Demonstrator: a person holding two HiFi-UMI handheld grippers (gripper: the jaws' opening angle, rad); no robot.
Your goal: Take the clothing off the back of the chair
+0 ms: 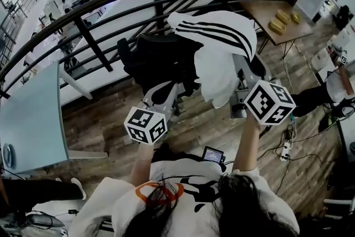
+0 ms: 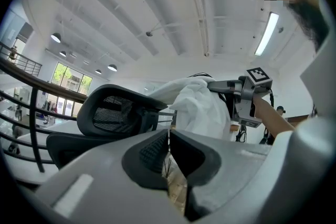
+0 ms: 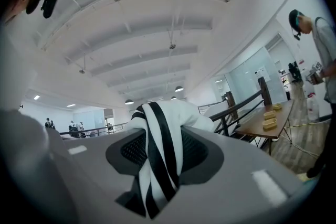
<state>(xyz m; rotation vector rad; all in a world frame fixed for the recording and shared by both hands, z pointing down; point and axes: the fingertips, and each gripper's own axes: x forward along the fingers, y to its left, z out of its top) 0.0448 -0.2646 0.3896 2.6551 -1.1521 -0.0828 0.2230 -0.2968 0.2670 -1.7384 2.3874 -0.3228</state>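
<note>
Black mesh office chair [image 1: 158, 58] stands in front of the person, up against a curved black railing [image 1: 111, 5]. White jacket with black stripes [image 1: 219, 41] is bunched at the chair's right side, level with its top. Its lower white part hangs down beside the chair back; can't tell if it still touches the chair. Right gripper [image 3: 157, 155] is just right of the chair, jaws clenched on a fold of the striped jacket; the cloth fills the gap between the pads and spills out over the tips. Left gripper [image 2: 169, 132] is on the near side of the chair, toward the person; jaws pressed together at the tips, nothing between them. In the left gripper view the chair's mesh headrest [image 2: 113, 113] sits left of the jacket, and the jacket hangs from the right gripper just beside it. Beyond the chair to its right: wooden table [image 1: 260, 8] with yellow blocks [image 1: 279, 24] on top. Left of the chair, well apart: pale blue tabletop [image 1: 33, 114]. Wood plank floor [image 1: 194, 130] under the chair. White power strip [image 1: 285, 150] with cables lies on the floor to the chair's right, nearer the person. Second person [image 3: 323, 44] stands near the wooden table in the right gripper view
</note>
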